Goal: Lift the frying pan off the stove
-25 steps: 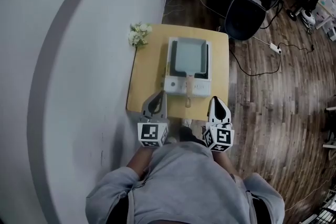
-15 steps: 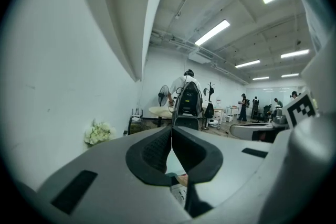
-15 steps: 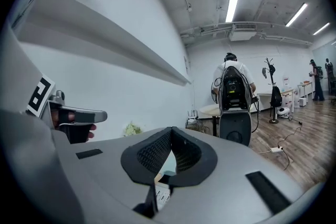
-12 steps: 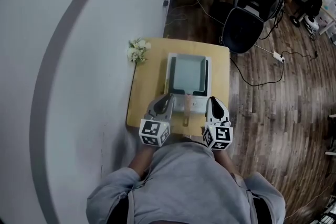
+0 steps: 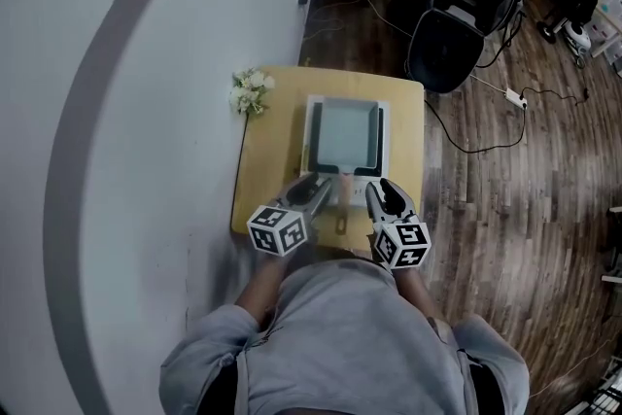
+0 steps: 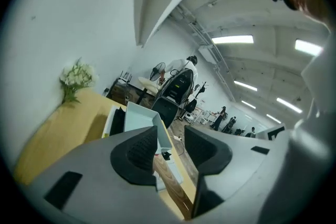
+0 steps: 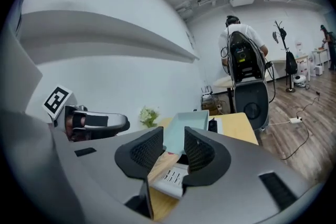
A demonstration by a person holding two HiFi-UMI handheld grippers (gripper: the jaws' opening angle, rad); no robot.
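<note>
A pale rectangular frying pan sits on a white stove on the small wooden table. Its wooden handle points back toward me. My left gripper hangs just left of the handle and my right gripper just right of it. Both sets of jaws are opening and grip nothing. In the left gripper view the handle shows through the gap below the left gripper. In the right gripper view the right gripper frames the pan, the handle and the stove's panel.
White flowers stand at the table's far left corner. A white wall runs along the left. A black chair stands beyond the table on the wood floor, with cables to the right. A person stands further back.
Both grippers have moved forward over the table's front edge to either side of the pan handle, angling inward. Their jaws, shut before, now stand apart.
</note>
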